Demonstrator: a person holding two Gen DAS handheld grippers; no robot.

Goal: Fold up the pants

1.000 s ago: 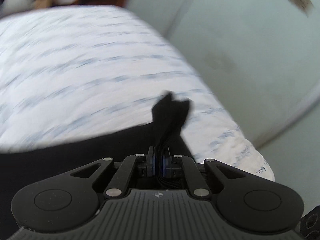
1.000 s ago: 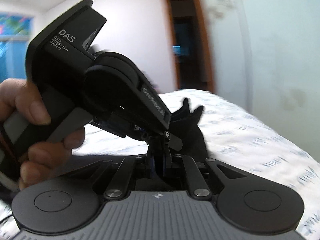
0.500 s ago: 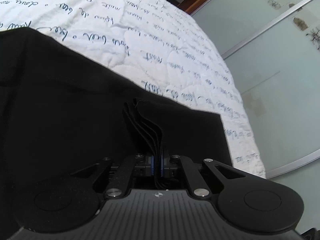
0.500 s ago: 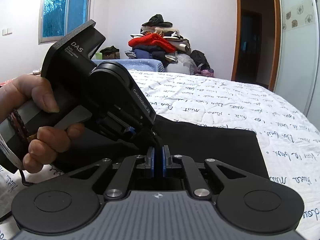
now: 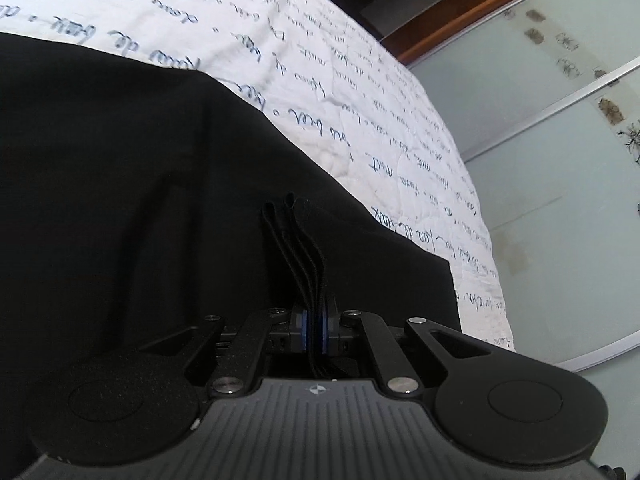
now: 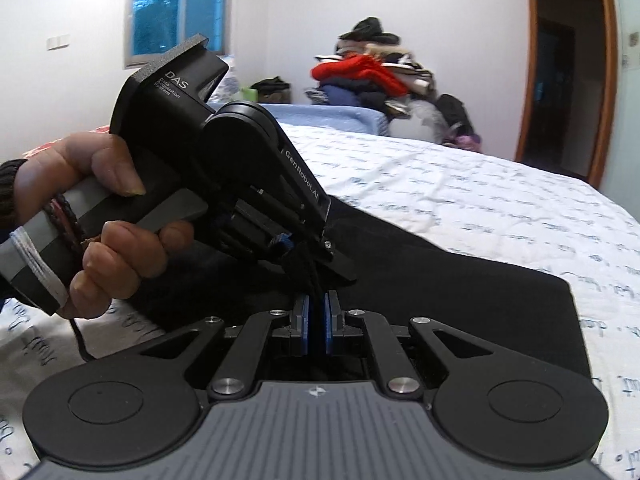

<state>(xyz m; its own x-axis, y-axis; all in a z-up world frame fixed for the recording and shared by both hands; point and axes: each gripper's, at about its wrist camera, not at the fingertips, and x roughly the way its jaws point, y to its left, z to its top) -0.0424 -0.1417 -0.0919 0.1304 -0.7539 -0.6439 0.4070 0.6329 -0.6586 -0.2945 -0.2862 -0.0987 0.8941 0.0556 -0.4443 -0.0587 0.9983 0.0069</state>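
Fingers (image 5: pixel 300 330) of the left gripper (image 5: pixel 315 332) are clenched on several stacked layers of black fabric, an edge of the pants (image 5: pixel 140 200); the layers rise between the blue pads and end in folded loops just ahead of the tips. In the right wrist view the same left gripper (image 6: pixel 304 250) appears at left, held in the person's left hand (image 6: pixel 104 216), nose angled down toward the cloth. Immediately beside it, the right gripper (image 6: pixel 316 324) has its fingers (image 6: pixel 332 326) closed on a thin bundle of the same black fabric, which runs up from between the pads.

Judgement: both grips sit close together on one edge so that the folded-over layers can be carried and laid down as a single flap without slipping apart. The fold looks well advanced; the lower part of the pants already lies flat as a broad dark rectangle with a squared corner at right. What likely remains is lowering the held edge, aligning it and letting go.

Surface: the pants rest on a bed (image 6: pixel 480 200) with a white quilted cover printed in dark script; the cover is soft and slightly rumpled, so the cloth may drag.

Room, left to right: a window (image 6: pixel 176 12) in a white wall, a heap of clothes (image 6: pixel 372 76) with a red garment on top beyond the bed, a wood-framed doorway (image 6: pixel 560 80), and pale glass wardrobe panels (image 5: pixel 560 160) at the bedside.
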